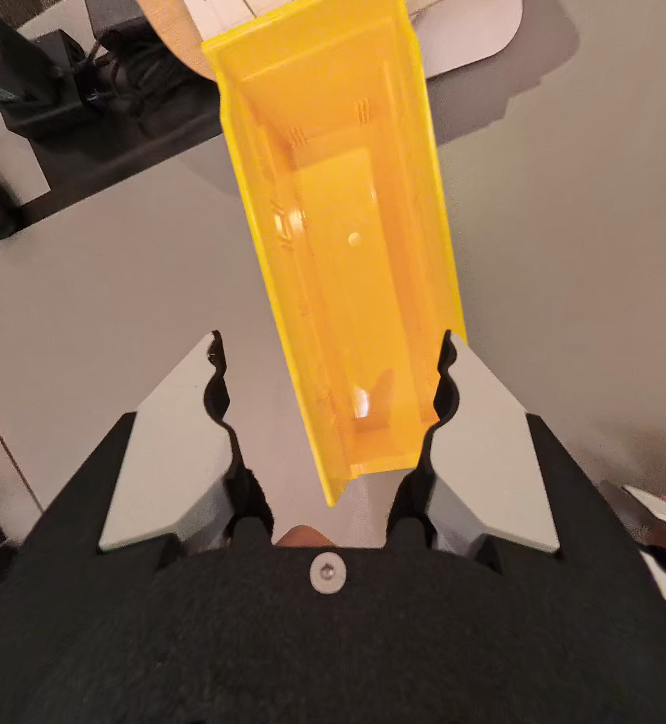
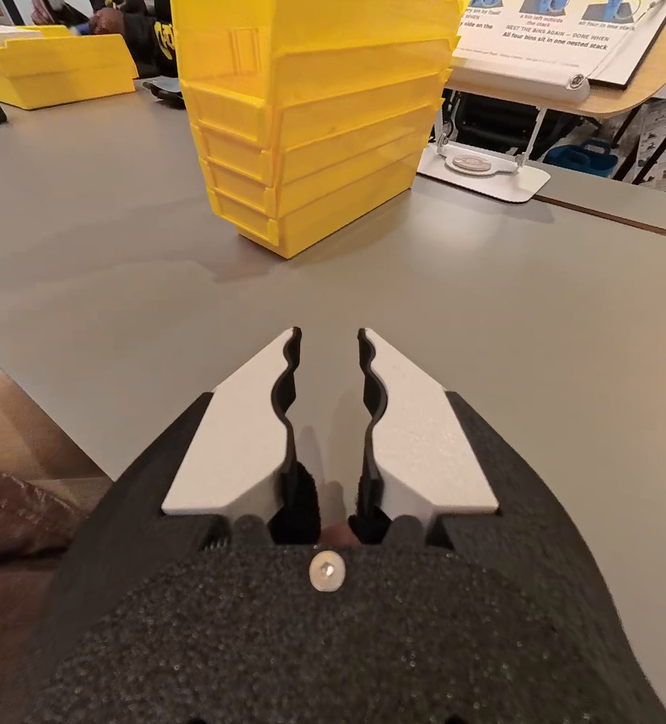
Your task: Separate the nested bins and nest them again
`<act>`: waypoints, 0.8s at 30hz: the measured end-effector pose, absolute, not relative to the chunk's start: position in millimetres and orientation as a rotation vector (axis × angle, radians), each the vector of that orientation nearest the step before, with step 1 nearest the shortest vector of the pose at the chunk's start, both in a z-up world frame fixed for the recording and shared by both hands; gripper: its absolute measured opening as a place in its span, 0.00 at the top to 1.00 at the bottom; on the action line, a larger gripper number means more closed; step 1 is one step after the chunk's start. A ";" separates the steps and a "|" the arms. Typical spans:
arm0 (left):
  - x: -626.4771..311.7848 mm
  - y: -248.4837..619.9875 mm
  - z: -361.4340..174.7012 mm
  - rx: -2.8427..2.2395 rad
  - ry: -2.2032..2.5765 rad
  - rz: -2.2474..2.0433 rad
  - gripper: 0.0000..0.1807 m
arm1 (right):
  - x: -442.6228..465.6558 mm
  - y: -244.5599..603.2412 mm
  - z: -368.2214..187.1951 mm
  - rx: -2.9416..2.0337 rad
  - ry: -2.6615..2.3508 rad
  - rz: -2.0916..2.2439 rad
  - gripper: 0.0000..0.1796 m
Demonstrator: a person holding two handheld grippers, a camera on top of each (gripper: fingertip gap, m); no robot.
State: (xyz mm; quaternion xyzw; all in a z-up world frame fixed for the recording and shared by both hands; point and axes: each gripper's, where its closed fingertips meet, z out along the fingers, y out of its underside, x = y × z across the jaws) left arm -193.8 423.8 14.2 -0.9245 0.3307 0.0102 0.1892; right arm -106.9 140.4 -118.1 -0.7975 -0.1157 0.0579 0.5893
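A stack of several nested yellow bins [image 2: 315,129] stands upright on the grey table [image 2: 127,274]. In the left wrist view I look down into the top bin [image 1: 347,254] from above. My left gripper [image 1: 331,337] is open wide, and the bin's near end lies between its fingers. The bin's right wall runs close by the right finger [image 1: 476,411]; I cannot tell whether they touch. My right gripper [image 2: 328,331] is empty with a narrow gap between its fingers. It is low over the table, in front of the stack and apart from it.
More yellow bins [image 2: 61,58] lie at the back left. A printed sheet on a white stand [image 2: 492,176] is at the back right, beside a seam in the table [image 2: 617,223]. Black gear [image 1: 49,78] sits beyond the table's far left edge.
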 end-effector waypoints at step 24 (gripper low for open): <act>-163.2 447.5 -28.0 -2.828 0.906 0.070 0.50 | -83.3 144.4 -129.7 -1.913 -0.158 0.186 0.84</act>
